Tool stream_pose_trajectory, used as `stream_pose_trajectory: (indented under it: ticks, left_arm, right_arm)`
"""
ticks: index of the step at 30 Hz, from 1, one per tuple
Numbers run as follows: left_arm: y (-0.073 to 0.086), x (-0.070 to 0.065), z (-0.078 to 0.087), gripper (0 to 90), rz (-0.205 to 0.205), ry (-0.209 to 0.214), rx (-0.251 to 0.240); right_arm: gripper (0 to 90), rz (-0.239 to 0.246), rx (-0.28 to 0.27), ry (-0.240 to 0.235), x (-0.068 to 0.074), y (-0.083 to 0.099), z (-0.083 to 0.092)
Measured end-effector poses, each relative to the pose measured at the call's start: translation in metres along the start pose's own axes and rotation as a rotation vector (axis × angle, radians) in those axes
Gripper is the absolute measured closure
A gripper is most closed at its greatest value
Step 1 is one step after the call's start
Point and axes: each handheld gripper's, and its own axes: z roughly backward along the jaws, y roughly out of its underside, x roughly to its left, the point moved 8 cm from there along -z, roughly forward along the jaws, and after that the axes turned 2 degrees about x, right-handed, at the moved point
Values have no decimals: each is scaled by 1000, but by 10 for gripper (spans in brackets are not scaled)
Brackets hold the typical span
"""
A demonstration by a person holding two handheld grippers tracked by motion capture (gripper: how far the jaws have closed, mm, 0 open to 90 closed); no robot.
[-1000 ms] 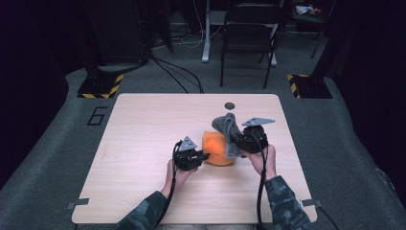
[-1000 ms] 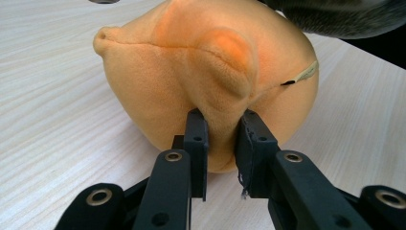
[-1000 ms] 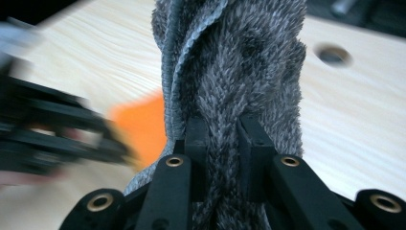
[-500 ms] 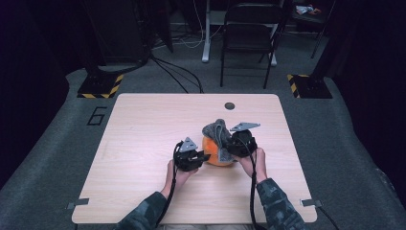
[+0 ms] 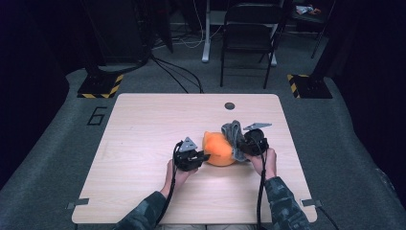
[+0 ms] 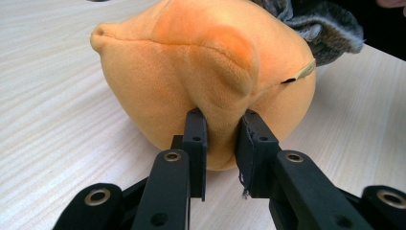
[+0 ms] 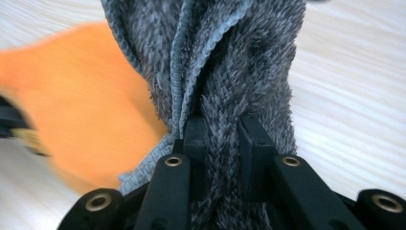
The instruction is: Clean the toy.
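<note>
Near the desk's front edge, right of its middle, the left hand-held gripper pinches a narrow fold of the orange plush. The right hand-held gripper clamps a bunched grey cloth draped against the plush's far side. That fold looks shallow; a firm wipe could pull it free, or drag the plush toward the desk's right edge.

High view overlooks table from near side; gripper views close in, sharing orange plush.
</note>
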Motion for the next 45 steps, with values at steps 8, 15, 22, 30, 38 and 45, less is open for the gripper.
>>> stream_pose_trajectory:
  ticks: [8, 15, 22, 30, 38, 45]
  left_arm:
    - [1, 4, 0, 750, 13, -4, 2]
    - [1, 6, 1, 749, 23, -1, -1]
    - [1, 7, 0, 748, 25, -9, -6]
    - [3, 8, 1, 731, 21, -5, -5]
    - [12, 4, 3, 466, -20, -90, 24]
    - [12, -2, -8, 555, -88, -116, 0]
  right_arm:
    - [758, -72, 108, 53, -33, 28, -20]
    - [763, -78, 147, 82, -42, 34, -24]
    - [766, -47, -18, 82, -28, -3, 19]
    - [766, 60, -43, -28, 29, -20, 21]
    - [767, 74, -27, 12, 28, -11, 0]
    - [767, 59, -30, 14, 28, -11, -1]
